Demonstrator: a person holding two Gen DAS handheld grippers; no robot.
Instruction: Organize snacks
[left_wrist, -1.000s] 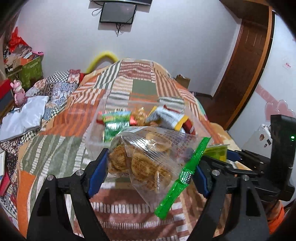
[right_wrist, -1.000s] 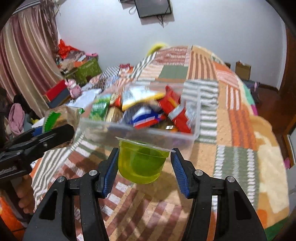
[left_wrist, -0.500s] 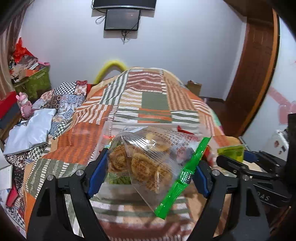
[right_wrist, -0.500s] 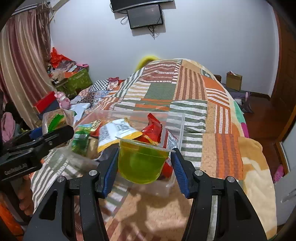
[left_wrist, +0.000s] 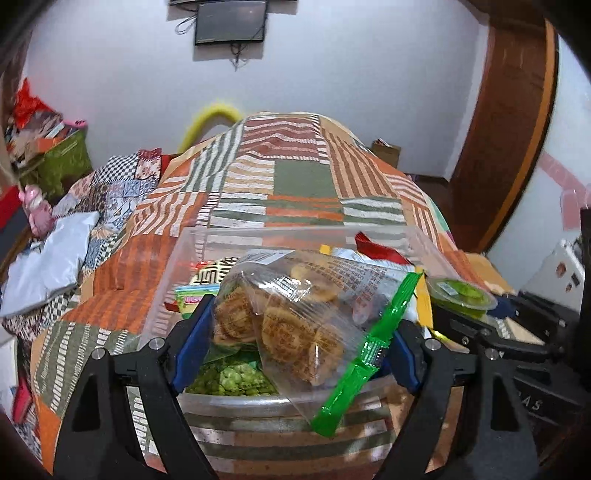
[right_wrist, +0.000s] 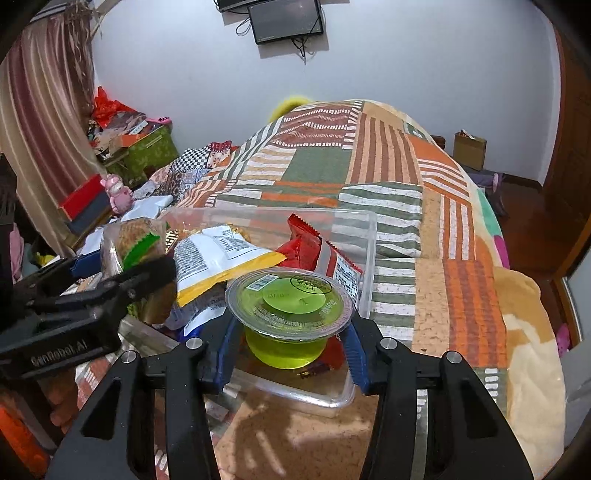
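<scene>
Mostly done: clear plastic bin (right_wrist: 369, 236) on the bed (right_wrist: 461, 280) already holds several snack packets. Two left to drop. Left hand-held gripper (left_wrist: 295, 347) pinches the cookie bag (left_wrist: 295, 314) over the bin's near edge. Right hand-held gripper (right_wrist: 290, 343), jaws closing, clamps the green jelly cup (right_wrist: 290, 314) above the bin. Both angle downward.

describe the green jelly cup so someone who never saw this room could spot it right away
On the patchwork bedspread sits a clear plastic bin of snack packets. Over its near corner, between the right gripper's closing blue fingers, is the jelly cup. It is the only round, see-through tub of lime-green jelly among flat crinkly bags.
</scene>
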